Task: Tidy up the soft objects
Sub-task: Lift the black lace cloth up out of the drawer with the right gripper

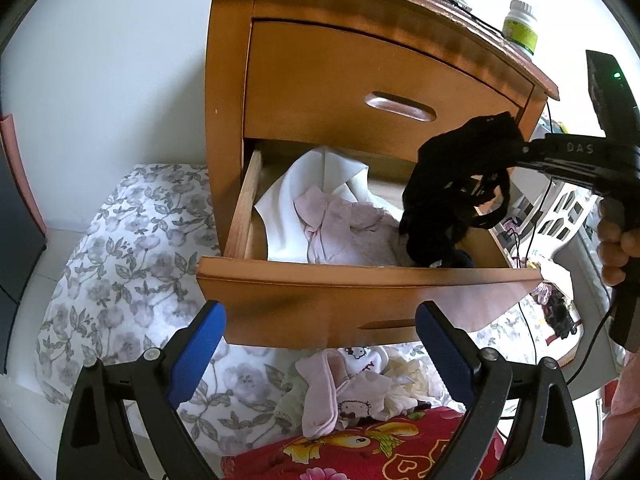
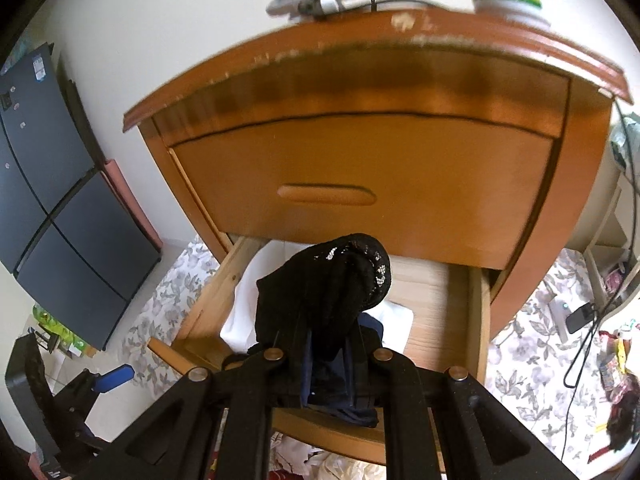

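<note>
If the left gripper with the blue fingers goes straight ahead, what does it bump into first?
Probably the open drawer's wooden front: the left gripper, open and empty, points straight at it. How near it is remains unclear.

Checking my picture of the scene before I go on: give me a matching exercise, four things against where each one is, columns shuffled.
Things:
1. black lace garment
2. white cloth
3. green-labelled bottle
4. Hello Kitty socks

Places:
A. on top of the nightstand
B. lying inside the open lower drawer
C. in the pile below the drawer front
D. clamped in the right gripper, hanging over the drawer

Pairs: 1-D, 2-B, 3-A, 4-C
</note>
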`<state>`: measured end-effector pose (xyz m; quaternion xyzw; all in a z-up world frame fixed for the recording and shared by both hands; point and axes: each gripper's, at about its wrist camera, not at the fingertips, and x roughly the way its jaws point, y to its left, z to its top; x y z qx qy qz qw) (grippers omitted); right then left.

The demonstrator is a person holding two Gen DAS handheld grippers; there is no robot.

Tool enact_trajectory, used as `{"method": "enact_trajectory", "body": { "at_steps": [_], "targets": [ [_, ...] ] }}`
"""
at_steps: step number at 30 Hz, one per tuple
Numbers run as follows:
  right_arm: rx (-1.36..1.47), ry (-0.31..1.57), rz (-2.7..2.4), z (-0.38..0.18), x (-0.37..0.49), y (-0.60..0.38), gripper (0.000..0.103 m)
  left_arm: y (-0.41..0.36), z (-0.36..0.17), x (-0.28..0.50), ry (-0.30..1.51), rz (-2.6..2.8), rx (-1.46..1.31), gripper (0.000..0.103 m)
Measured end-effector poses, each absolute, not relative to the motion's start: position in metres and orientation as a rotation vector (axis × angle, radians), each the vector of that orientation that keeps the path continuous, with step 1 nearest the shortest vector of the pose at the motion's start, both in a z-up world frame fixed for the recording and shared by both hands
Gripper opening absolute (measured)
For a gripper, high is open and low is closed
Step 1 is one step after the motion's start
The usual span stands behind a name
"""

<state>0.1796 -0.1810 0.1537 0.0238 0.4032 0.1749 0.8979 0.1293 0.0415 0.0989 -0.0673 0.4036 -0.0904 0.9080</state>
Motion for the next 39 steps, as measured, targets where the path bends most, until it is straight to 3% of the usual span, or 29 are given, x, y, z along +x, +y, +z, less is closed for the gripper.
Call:
{"method": "enact_trajectory", "body": {
  "at_steps": [21, 39],
  "targets": [
    [-0.002, 0.636, 0.378, 0.243, 0.113, -0.181, 0.013, 0.044, 0.122, 0.103, 0.77, -0.187, -0.158, 0.096],
    [-0.046, 0.641, 0.385, 0.25, 0.06, -0.179, 0.013, 0.047, 0.134, 0.085, 0.736, -0.187, -0.168, 0.096]
  ]
}}
